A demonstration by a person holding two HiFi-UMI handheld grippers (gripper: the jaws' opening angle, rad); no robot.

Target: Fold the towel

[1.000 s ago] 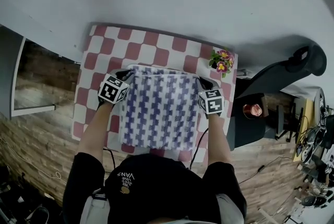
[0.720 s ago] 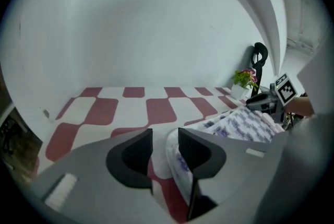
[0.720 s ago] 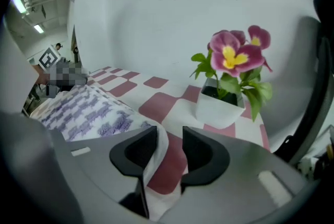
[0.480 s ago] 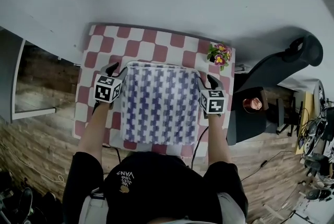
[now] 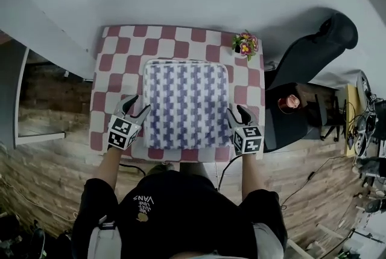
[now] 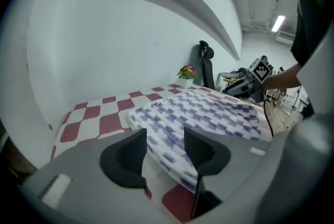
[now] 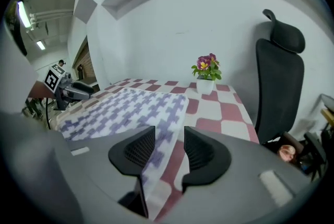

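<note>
Seen from above, both forearms reach forward from the person's body, one at each side of the white, soft-pile towel with its blue-violet cross pattern. The left gripper is grey plastic with a black-and-white marker cube on its back. It points forward and down at the towel's near left corner. The right gripper is posed likewise at the near right corner.

Left jaws: these have just been opening and stand wide apart. In the left gripper view the towel's corner is seen in the gap between them, and neither ribbed black pad presses on it.

Right jaws: these have likewise just opened and stand apart. The towel's edge runs through the gap, unpinched. Neither gripper holds anything.

The towel lies flat as a rounded rectangle in the middle of the tabletop, which is covered by a red-and-white chequered cloth. The towel's edge looks thick and cushioned. A small white pot of pink and yellow flowers stands at the tabletop's far right corner, apart from the towel. A black high-backed office chair stands just beyond that corner.
</note>
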